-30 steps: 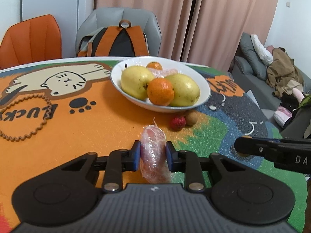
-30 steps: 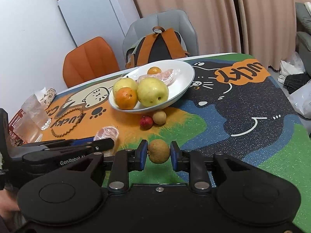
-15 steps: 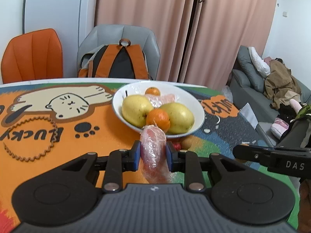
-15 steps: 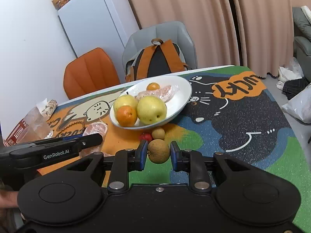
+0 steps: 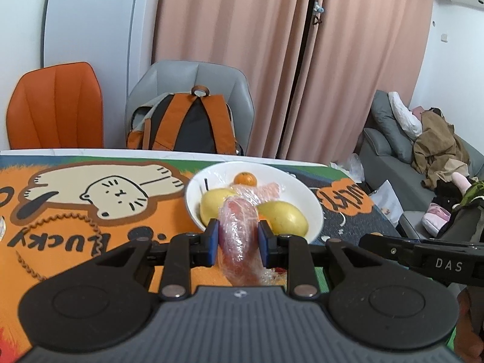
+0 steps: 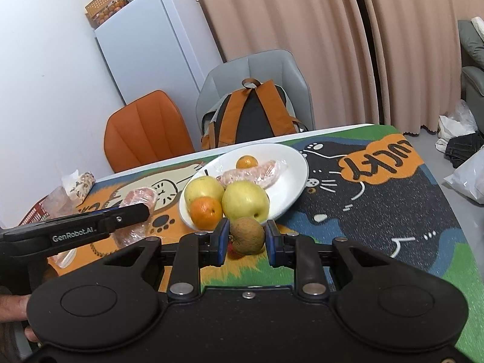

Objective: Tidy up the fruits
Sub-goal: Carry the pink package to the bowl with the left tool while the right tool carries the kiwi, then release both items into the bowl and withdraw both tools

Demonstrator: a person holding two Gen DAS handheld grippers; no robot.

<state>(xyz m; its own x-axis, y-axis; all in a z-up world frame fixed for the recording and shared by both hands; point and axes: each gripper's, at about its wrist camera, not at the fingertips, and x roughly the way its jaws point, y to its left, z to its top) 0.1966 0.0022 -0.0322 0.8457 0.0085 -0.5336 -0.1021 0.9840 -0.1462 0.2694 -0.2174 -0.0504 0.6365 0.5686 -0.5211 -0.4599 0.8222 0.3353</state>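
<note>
A white bowl (image 5: 305,190) (image 6: 295,163) on the table mat holds two yellow pears (image 6: 245,201), two oranges (image 6: 205,213) and a plastic-wrapped pink fruit piece (image 6: 257,174). My left gripper (image 5: 238,240) is shut on another plastic-wrapped pink fruit piece (image 5: 240,236), held above the mat just before the bowl; it also shows in the right wrist view (image 6: 139,199). My right gripper (image 6: 245,237) is shut on a small round brown fruit (image 6: 247,235), held near the bowl's front rim. A small red fruit (image 6: 231,246) peeks out behind it.
The cartoon cat mat (image 6: 378,199) covers the table. An orange chair (image 5: 56,106) and a grey chair with an orange-black backpack (image 5: 193,127) stand behind it. Plastic packets (image 6: 75,181) lie at the table's left. A sofa with clothes (image 5: 423,151) is to the right.
Both grippers have risen off the mat and moved toward the bowl, each keeping its fruit. The loose red and brown fruits near the bowl are now mostly hidden behind the grippers.
</note>
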